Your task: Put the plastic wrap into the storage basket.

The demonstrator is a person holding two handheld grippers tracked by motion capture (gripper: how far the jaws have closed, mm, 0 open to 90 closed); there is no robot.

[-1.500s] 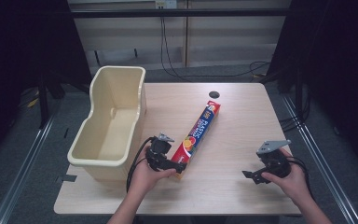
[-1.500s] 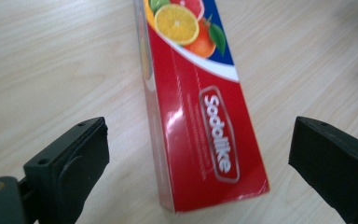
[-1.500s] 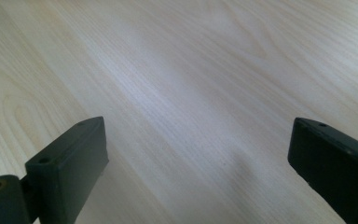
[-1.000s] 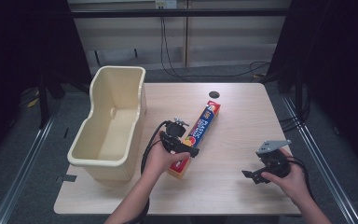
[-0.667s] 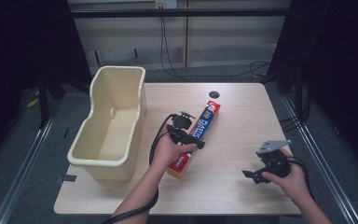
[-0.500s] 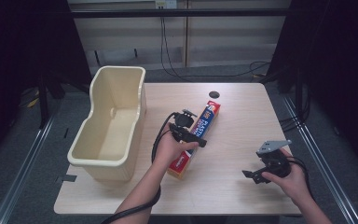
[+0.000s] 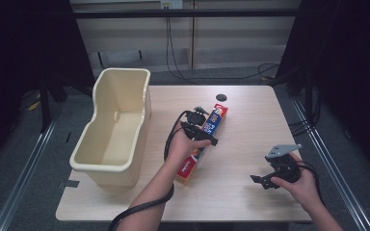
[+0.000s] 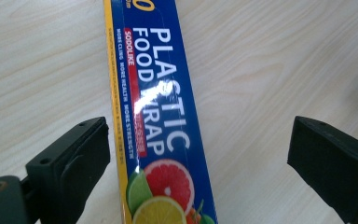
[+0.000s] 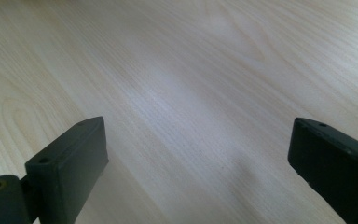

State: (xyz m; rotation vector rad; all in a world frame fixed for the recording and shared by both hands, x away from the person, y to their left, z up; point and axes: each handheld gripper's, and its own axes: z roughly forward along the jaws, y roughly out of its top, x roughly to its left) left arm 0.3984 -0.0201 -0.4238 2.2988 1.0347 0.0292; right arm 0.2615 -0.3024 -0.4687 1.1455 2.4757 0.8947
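I have the left claw (image 8: 200, 154) spread wide over the plastic wrap box (image 8: 161, 116), which lies flat on the tabletop (image 7: 250, 110) at frame centre, not yet gripped; the right claw (image 9: 200, 154), open and empty, waits lower right; the grasp remains.

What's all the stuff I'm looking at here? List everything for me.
plastic wrap box: one, blue with red ends and fruit pictures, lying lengthwise near the middle of the table, between the left gripper's open jaws
tub: one, cream, on the table's left part, nothing visible inside
table: one, light wood
hole: one, dark and round, in the tabletop near its far edge
cables: several, dark, on the floor and wall behind the table
left gripper: one, black, open, poised over the box
right gripper: one, black, open, over bare wood at the table's right
hands: two, each holding a gripper
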